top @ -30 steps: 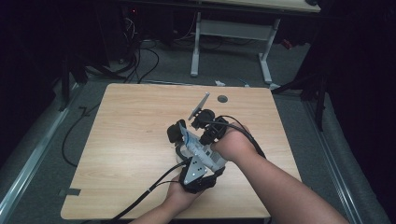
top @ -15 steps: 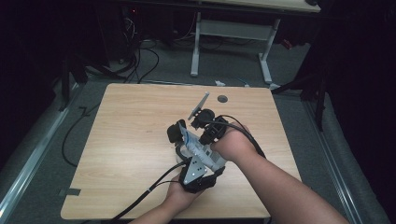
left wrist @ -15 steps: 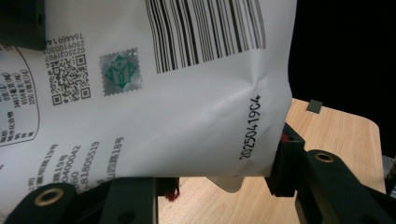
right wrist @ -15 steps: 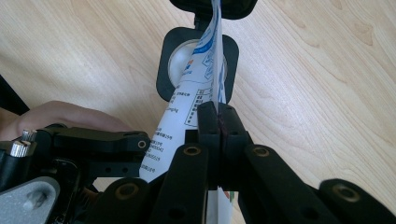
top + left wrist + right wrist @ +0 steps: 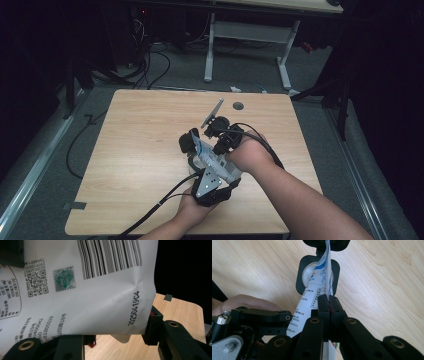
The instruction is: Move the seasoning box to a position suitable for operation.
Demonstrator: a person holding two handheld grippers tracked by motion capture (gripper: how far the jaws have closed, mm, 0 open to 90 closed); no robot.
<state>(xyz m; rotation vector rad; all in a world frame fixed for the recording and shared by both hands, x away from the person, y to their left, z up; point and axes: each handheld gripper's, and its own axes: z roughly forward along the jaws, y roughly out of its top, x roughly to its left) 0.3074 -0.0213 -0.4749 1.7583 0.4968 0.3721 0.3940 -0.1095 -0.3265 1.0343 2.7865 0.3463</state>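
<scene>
Fingers of the right gripper point(image 5: 329, 305) pressed together on one thin edge of the pouch point(image 5: 318, 287), the film pinched flat between the pads; left gripper point(image 5: 117, 338) jaws part-closed across the pouch's point(image 5: 82, 295) lower end, pads touching its two sides. Pouch held in the air between the two grippers point(image 5: 212, 150), above the middle of the tabletop point(image 5: 145, 145), nearer the front edge than the back. White printed film with barcode and date stamp, creased beside the left gripper's far jaw: judged light, soft and easily crumpled, with a smooth, probably slippery skin. Flat sealed margins look like the safest hold, since the film there is doubled and stiff enough to resist slipping; a grip on the puffed body would likely dent it or let it slide. Contents cannot be told
</scene>
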